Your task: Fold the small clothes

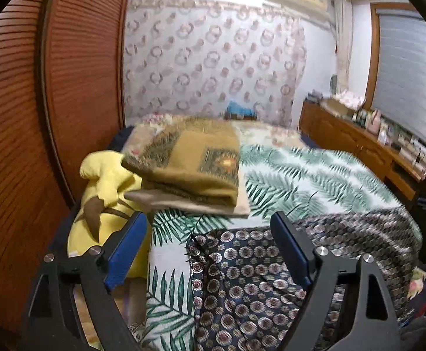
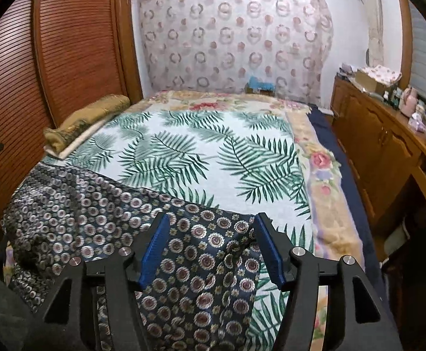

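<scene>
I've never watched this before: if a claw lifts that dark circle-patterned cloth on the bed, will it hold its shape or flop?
The dark patterned cloth will probably flop: it already lies in soft creases on the bed. It looks thin, so likely light. Its slight sheen hints it could slip between the open right claw fingers.

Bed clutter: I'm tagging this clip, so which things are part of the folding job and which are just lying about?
Job:
- dark patterned garment, spread at the bed's near end
- left claw, open
- right claw, open

Lying about:
- folded tan blanket
- yellow plush toy
- palm-leaf bedspread
- dresser
</scene>
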The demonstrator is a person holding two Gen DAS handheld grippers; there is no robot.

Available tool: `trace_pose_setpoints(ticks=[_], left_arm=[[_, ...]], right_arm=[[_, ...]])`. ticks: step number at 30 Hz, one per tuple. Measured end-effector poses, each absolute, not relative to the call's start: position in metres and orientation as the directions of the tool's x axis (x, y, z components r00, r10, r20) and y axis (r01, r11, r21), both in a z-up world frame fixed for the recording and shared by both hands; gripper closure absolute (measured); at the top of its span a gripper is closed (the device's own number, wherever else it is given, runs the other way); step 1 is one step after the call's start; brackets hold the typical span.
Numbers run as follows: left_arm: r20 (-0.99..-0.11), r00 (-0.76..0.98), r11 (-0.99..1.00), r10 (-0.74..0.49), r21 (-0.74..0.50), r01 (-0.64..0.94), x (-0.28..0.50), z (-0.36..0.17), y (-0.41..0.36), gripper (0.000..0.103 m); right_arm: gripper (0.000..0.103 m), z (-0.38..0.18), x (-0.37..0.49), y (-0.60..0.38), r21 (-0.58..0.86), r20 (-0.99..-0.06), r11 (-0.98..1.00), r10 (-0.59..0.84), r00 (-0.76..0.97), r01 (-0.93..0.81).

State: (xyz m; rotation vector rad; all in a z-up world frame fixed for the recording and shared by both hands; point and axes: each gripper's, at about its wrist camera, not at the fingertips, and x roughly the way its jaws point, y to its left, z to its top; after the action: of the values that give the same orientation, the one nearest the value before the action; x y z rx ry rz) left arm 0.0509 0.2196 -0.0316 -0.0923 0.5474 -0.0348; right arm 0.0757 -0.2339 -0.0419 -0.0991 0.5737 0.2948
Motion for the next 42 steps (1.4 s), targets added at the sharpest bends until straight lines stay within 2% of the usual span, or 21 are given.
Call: trace_pose_setpoints(ticks=[11,18,28,29,30,32,33,35,37,38,39,42], left_arm=[[-0.708,0.705,0.998,-0.046,-0.062,0.003,0.117,-0.096,0.213,0.016],[-0.744,0.665,0.997,-0.061,-0.079,0.003,0.125,-0.112,0.216,0.016],[-0.754,0.653,0.997,-0.069,-0.070,0.024,0.128,-0.114,0.213,0.017],[-0.749,0.658,0.996,-0.084,-0.079,0.037,0.128,-0.113,0.213,0.026],[-0.740,0.666,0.995,-0.099,-0.085,0.053,0.126,-0.112,0.213,0.043],[-0.740,0.663,0.993,-0.116,-0.093,0.070,0.126,-0.110,0.211,0.054],[-0.739,0.662,0.992,-0.125,-0.099,0.077,0.126,-0.110,0.209,0.063],[-0.739,0.660,0.991,-0.136,-0.105,0.087,0.126,-0.109,0.207,0.070],[-0.735,0.661,0.989,-0.148,-0.113,0.095,0.125,-0.109,0.206,0.080],[-0.733,0.661,0.987,-0.160,-0.125,0.101,0.124,-0.109,0.206,0.089],[-0.731,0.661,0.985,-0.171,-0.133,0.107,0.123,-0.108,0.205,0.092],[-0.698,0.697,0.986,-0.165,-0.120,0.114,0.110,-0.096,0.200,0.095]], right_arm=[[0.039,-0.072,0.130,-0.238,0.025,-0.639,0.970,0.203,0.742,-0.244],[0.039,-0.079,0.150,-0.246,0.065,-0.646,0.976,0.199,0.737,-0.206],[0.038,-0.088,0.154,-0.238,0.034,-0.639,0.972,0.200,0.742,-0.232],[0.038,-0.088,0.152,-0.235,0.025,-0.640,0.970,0.203,0.742,-0.243],[0.038,-0.089,0.151,-0.232,0.011,-0.639,0.968,0.200,0.742,-0.251],[0.046,-0.091,0.146,-0.225,-0.029,-0.634,0.962,0.194,0.749,-0.273],[0.055,-0.092,0.144,-0.222,-0.033,-0.631,0.957,0.204,0.748,-0.289],[0.068,-0.092,0.142,-0.220,-0.021,-0.634,0.949,0.230,0.739,-0.314],[0.087,-0.092,0.141,-0.216,-0.006,-0.642,0.938,0.262,0.720,-0.347],[0.089,-0.092,0.140,-0.215,-0.002,-0.645,0.936,0.268,0.716,-0.353],[0.093,-0.093,0.138,-0.213,0.000,-0.647,0.932,0.275,0.711,-0.361],[0.096,-0.090,0.129,-0.210,0.001,-0.634,0.928,0.289,0.718,-0.373]])
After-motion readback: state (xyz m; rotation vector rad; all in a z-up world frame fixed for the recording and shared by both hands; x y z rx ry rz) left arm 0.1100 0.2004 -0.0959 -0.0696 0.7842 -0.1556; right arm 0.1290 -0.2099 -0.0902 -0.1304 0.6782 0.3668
